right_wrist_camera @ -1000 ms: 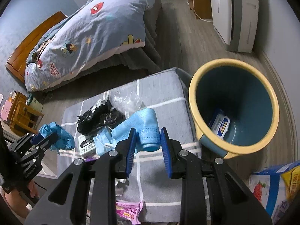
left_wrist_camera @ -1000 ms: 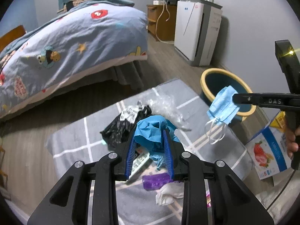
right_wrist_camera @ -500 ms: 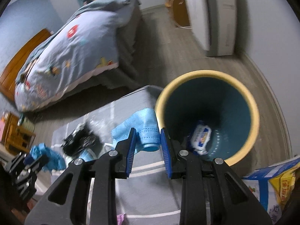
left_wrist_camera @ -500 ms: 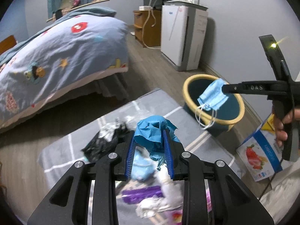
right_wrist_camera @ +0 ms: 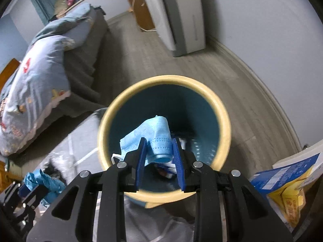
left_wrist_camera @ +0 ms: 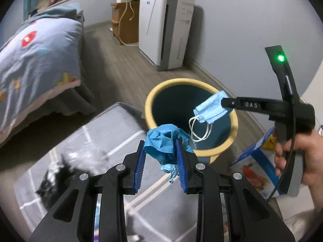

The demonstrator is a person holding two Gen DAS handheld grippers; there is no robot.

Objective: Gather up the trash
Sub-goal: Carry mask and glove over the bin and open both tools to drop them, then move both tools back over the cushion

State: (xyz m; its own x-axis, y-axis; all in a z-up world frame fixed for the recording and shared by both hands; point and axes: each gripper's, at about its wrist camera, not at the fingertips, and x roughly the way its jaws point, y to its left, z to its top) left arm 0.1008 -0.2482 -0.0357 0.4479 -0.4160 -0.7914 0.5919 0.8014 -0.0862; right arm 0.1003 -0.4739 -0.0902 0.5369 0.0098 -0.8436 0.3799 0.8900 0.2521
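so partway through, both hands loaded and at the bin. right gripper is clamped on a light blue face mask, holding it right over the open mouth of the yellow-rimmed trash bin; in the left wrist view the mask hangs from the finger tips above the bin with its white ear loops dangling into the opening. nothing released yet, mask not in the bin. something white with blue print already lies at the bottom of the bin, too blurred and half hidden by the fingers to name.

left gripper is closed on a crumpled blue glove, pinched between the blue pads, a tail of it drooping below. it sits just short of the bin's near rim, above the edge of the grey checked mat, so it reads as next in line after the mask.

left to do, as a judgement: drop the mask, move the glove over the rim and drop it, then go back for the rest. black crumpled bag and clear plastic wrap lie on the mat, blurred, well apart from both grippers. a blue and yellow carton stands beside the bin on the right; cannot tell if it counts as trash.
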